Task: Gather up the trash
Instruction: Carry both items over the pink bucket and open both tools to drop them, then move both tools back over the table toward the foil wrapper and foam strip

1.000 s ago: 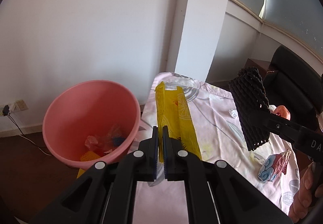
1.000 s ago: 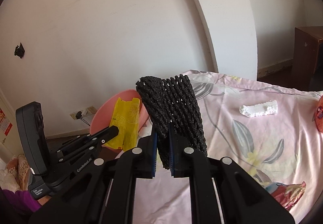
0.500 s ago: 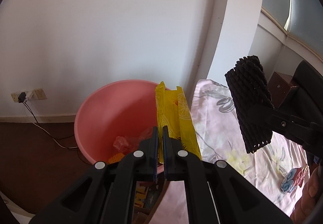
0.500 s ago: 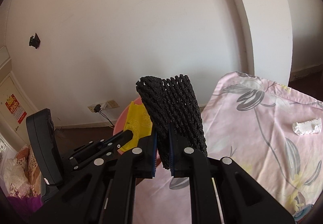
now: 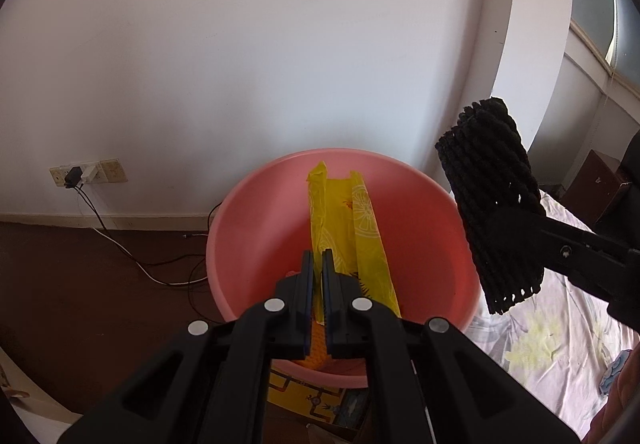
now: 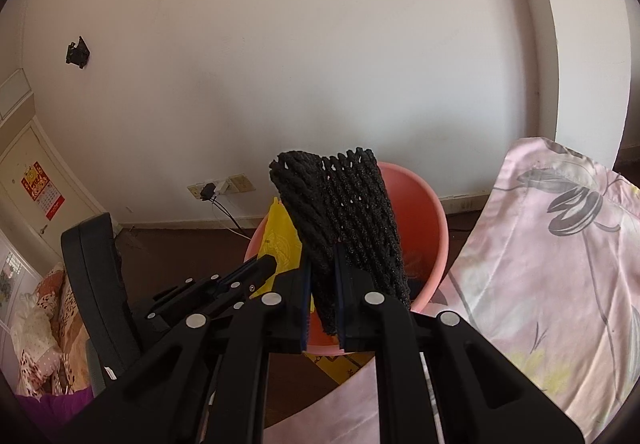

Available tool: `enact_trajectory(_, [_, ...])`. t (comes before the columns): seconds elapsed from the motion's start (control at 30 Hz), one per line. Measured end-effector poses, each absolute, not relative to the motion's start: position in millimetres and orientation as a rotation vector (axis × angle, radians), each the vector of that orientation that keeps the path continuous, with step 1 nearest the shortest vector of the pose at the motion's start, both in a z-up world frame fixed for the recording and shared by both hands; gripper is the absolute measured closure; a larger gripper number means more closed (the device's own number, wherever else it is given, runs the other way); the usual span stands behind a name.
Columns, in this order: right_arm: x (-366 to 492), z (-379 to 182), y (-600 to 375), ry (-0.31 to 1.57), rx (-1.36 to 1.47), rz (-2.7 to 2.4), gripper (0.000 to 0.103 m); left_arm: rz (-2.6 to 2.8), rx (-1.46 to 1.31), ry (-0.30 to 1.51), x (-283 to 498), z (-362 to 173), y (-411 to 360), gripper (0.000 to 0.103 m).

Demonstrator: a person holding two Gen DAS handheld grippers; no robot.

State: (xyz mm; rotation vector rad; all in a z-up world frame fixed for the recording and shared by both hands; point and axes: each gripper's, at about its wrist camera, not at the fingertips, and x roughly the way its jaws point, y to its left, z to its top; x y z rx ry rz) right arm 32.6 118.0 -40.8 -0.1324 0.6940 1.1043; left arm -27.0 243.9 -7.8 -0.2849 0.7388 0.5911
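White wall fills most of both views, with a dark brown floor below it and a socket strip (image 5: 89, 174) low on the wall, a black plug and cables trailing from it. Against that wall I see the pink basin (image 5: 256, 212), round and deep, standing on the floor with a yellow printed box (image 5: 304, 396) showing under its near edge.

My left gripper (image 5: 316, 276) is clamped on the yellow plastic bag (image 5: 352, 228); the bag's lower end is pinched between the two pads and the rest stands up in front of the fingers, lined up over the basin's opening. Some crumpled scraps lie at the basin's bottom, mostly hidden behind my fingers.

My right gripper (image 6: 323, 284) is closed on the black foam net sleeve (image 6: 344, 220), which sticks up and forward from the pads. From the right wrist view the sleeve sits in front of the basin's rim, with the yellow bag and the left gripper just to its left. From the left wrist view the sleeve hangs at the basin's right edge, beside the pink floral cloth (image 5: 560, 344) that covers the surface to the right.
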Motion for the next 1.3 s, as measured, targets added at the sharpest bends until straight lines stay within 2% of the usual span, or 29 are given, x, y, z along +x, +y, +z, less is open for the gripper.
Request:
enact_trajectory(0.37, [50,-70,145,0.776,-0.149,1.082,0.093,0.636,-0.297,0.789,-26,-29,268,0.100])
enact_trajectory(0.7, [50,-72,148,0.775,-0.151,1.061,0.093,0.662,-0.311,0.807,-24,-30,269,0.099])
enact_trajectory(0.8, [50,-73,151,0.776,-0.157,1.047,0.088,0.671,-0.312,0.809,-25,-31,270,0.089])
enact_trajectory(0.87, [51,-72,150,0.773,-0.144,1.048,0.075,0.680,-0.309,0.806,-26,-31,271,0.069])
enact_trajectory(0.9, [51,-72,150,0.770,-0.137,1.049,0.070,0.686,-0.306,0.800,-28,-29,271,0.066])
enact_trajectory(0.93, [52,-71,149,0.768,-0.133,1.049,0.066,0.690,-0.302,0.796,-28,-28,271,0.064])
enact_trajectory(1.3, [51,-57,130,0.733,-0.153,1.031,0.066,0.671,-0.298,0.780,-38,-13,263,0.050])
